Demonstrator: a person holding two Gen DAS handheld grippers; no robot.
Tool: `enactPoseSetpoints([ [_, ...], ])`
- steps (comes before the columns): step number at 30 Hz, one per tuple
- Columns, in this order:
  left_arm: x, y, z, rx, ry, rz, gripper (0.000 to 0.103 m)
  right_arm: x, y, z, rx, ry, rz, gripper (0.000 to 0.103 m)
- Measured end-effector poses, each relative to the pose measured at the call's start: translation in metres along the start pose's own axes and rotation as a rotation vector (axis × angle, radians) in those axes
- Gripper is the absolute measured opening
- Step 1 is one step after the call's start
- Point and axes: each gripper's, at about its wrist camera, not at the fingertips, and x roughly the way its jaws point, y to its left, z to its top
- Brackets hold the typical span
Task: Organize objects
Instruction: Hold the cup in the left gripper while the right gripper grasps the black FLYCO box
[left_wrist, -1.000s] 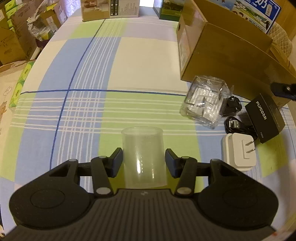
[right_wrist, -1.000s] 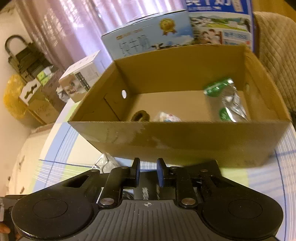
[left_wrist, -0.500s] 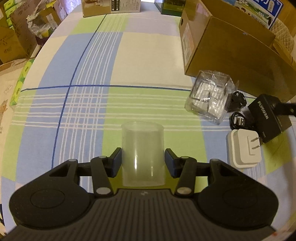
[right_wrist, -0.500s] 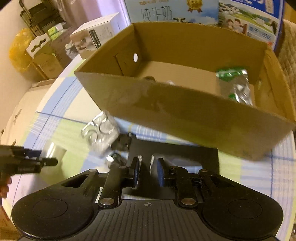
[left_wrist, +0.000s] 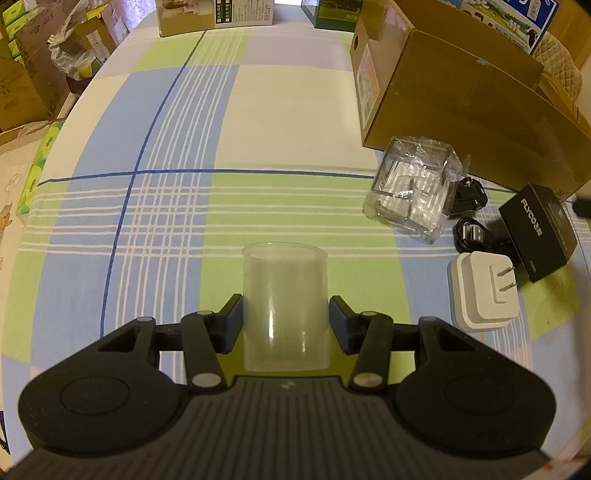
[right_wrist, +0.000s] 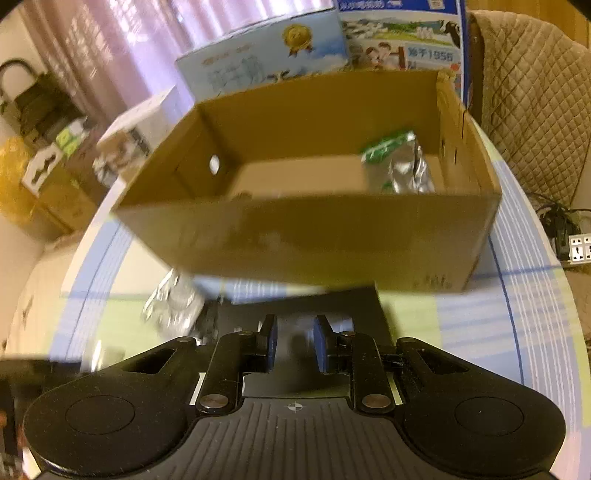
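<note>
Left of cardboard box (left_wrist: 461, 110), checked surface (left_wrist: 184, 147) lying bare; left gripper (left_wrist: 285, 321) fingers pinching one translucent cup (left_wrist: 284, 306); right gripper (right_wrist: 294, 341) fingers nearly pressed together over one black box (right_wrist: 314, 306).

A translucent plastic cup (left_wrist: 285, 306) is standing upright on the checked counter (left_wrist: 184, 206). Off to its right, a crinkled clear packet (left_wrist: 412, 194), a black cable (left_wrist: 471, 232), a white plug adapter (left_wrist: 484, 291) and a black box (left_wrist: 539, 230) are lying close together before an open cardboard box (left_wrist: 454, 107).

A blue, green and cream plaid tablecloth (left_wrist: 184, 206), a brown cardboard box (left_wrist: 461, 110), a white plug (left_wrist: 480, 291).
</note>
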Motion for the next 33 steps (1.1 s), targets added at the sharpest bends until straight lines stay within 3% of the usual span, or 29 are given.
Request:
enactPoseSetpoints([
  [8, -0.005, 0.004, -0.006, -0.025, 0.003, 0.005, 0.045, 0.045, -0.017, 0.032, 0.035, 0.031, 0.044, 0.018],
  [13, -0.006, 0.007, -0.009, -0.037, 0.005, 0.007, 0.045, 0.061, -0.022, 0.028, 0.004, 0.109, -0.041, 0.018],
  [22, -0.006, 0.01, -0.009, -0.035, 0.007, -0.001, 0.045, 0.02, -0.065, -0.046, 0.169, 0.202, -0.1, 0.018],
  [26, -0.005, 0.01, -0.008, -0.025, 0.01, -0.005, 0.045, -0.007, -0.068, -0.079, 0.226, 0.198, -0.083, 0.018],
  [29, -0.006, 0.009, -0.008, -0.016, 0.012, -0.008, 0.045, -0.023, -0.057, -0.097, 0.193, 0.223, -0.068, 0.019],
  [31, -0.005, 0.009, -0.008, -0.011, 0.013, -0.008, 0.045, -0.035, -0.047, -0.103, 0.146, 0.209, -0.069, 0.024],
  [32, -0.006, 0.009, -0.008, -0.009, 0.012, -0.008, 0.045, -0.04, -0.043, -0.104, 0.123, 0.194, -0.078, 0.04],
  [33, -0.006, 0.009, -0.009, -0.007, 0.012, -0.008, 0.045, -0.047, -0.038, -0.104, 0.101, 0.171, -0.095, 0.065],
])
